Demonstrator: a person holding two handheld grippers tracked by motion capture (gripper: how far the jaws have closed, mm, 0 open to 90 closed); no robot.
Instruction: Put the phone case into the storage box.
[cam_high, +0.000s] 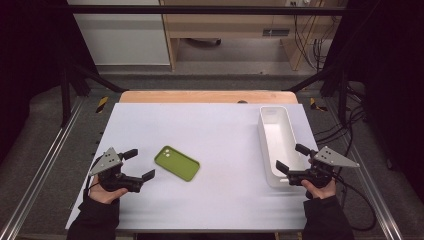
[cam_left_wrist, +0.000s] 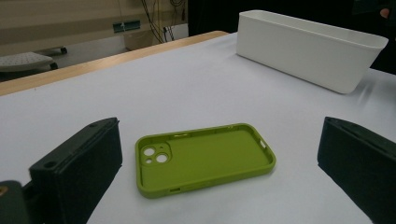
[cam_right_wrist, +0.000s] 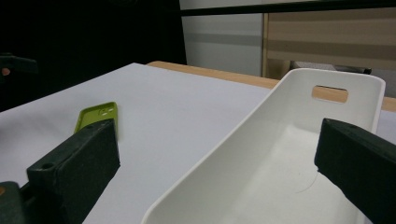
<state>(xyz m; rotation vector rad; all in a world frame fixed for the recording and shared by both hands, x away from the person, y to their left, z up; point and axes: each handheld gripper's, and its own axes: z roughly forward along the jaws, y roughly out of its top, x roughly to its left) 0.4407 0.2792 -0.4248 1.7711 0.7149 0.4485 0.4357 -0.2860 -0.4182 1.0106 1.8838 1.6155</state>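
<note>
Between and just ahead of the left gripper's (cam_high: 139, 164) spread fingers (cam_left_wrist: 77, 172): green phone case (cam_left_wrist: 204, 157), flat, hollow up, untouched. Approach step, probably; next, advance and pinch its edges. Right gripper (cam_high: 290, 159) agape over white bin (cam_right_wrist: 261, 154).

White table (cam_high: 210, 130): green phone case (cam_high: 177, 163), white bin (cam_high: 276, 142).

In the right gripper view the green phone case (cam_right_wrist: 99, 116) is half hidden behind the left-hand jaw at frame left; the white bin (cam_right_wrist: 261, 154) is cut off by the bottom edge; in the left gripper view the bin's (cam_left_wrist: 308, 49) far end runs behind darkness at upper right.
</note>
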